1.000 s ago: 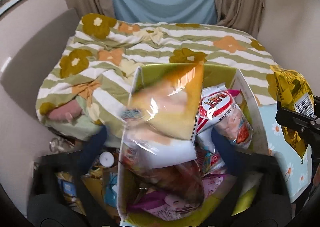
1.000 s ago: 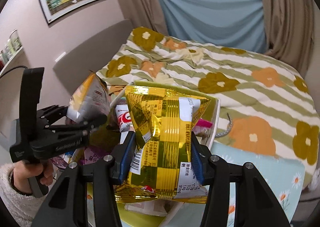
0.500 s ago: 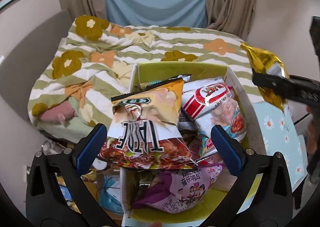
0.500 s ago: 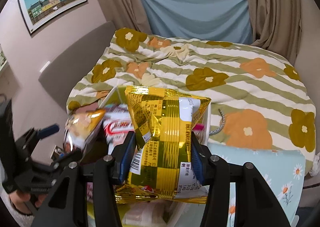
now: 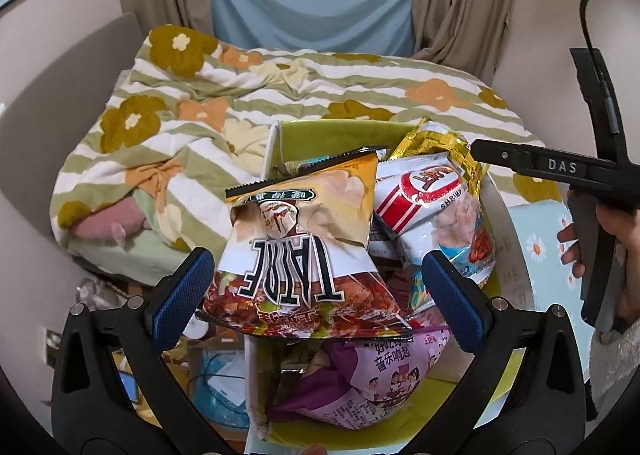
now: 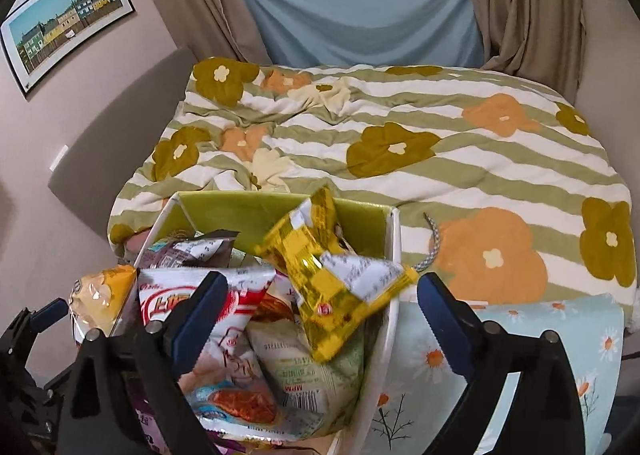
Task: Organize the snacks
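A white box with a green lining [image 5: 320, 131] [image 6: 260, 203] stands by the bed, piled with snack bags. An orange chip bag [image 5: 304, 239] lies on top of the pile. My left gripper [image 5: 317, 256] hangs over it, open, with both pads clear of the bag. My right gripper [image 6: 322, 281] has its jaws opening. The yellow foil bag [image 6: 332, 279] is blurred and tilted between them, touching neither pad, above the box's right side. In the left wrist view that yellow bag [image 5: 440, 143] shows behind a red-and-white shrimp snack bag [image 5: 432, 199].
A purple bag [image 5: 384, 375] fills the box's near end. The bed with a striped flower duvet [image 6: 400, 151] lies beyond. A pale blue daisy cloth [image 6: 440, 355] covers the surface right of the box. Clutter sits low left [image 5: 216, 375]. A hand [image 5: 576, 251] holds the right tool.
My right gripper has opened and let go of the yellow bag, which now tips down toward the box. The orange chip bag left my left gripper and settled on the pile.
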`<state>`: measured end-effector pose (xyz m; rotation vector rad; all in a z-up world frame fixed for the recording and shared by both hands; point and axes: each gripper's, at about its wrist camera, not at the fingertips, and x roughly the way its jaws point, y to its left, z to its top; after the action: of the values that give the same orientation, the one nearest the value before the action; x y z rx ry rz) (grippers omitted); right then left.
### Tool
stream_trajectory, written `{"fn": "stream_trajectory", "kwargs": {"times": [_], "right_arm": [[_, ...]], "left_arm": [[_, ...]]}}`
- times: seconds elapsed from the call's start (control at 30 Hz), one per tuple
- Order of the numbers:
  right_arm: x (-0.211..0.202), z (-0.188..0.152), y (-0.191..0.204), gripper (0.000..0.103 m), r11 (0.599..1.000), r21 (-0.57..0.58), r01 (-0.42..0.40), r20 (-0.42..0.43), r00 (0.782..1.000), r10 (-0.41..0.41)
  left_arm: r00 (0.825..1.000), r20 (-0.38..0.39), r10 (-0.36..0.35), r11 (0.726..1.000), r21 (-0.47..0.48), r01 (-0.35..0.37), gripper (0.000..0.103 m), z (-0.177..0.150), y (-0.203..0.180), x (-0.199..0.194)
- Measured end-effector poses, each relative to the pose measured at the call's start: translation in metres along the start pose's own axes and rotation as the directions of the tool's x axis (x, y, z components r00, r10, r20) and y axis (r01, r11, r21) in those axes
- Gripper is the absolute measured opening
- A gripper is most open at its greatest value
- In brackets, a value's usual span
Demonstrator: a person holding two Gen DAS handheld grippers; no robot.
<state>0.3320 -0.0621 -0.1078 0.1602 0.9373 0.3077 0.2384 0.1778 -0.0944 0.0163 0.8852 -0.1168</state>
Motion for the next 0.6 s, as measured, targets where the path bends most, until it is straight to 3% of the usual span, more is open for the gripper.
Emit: {"fn": "stream_trajectory", "kwargs": {"times": [0.23, 0.47, 0.6], "right_arm": [[-0.040, -0.007, 0.008, 0.095, 1.000, 0.014, 0.010, 0.053, 0.999, -0.011], [-0.121, -0.022, 0.024, 0.096, 0.999, -0.003, 0.043, 0.162, 0.986, -0.042], [-0.173, -0.046, 0.026, 0.103, 0.997, 0.009, 0.081, 0.221, 0.972, -0.081]], "left_arm": [[0.999, 0.033, 0.003, 0.999, 0.032, -0.004, 0.103, 0.000, -0.008, -0.023], [0.994, 0.107, 0.022, 0.998, 0.055, -0.028, 0.103, -0.006, -0.030, -0.073], [0.989, 0.149, 0.014, 0.998, 0.056, -0.023, 0.103, -0.013, -0.050, -0.106]]}}
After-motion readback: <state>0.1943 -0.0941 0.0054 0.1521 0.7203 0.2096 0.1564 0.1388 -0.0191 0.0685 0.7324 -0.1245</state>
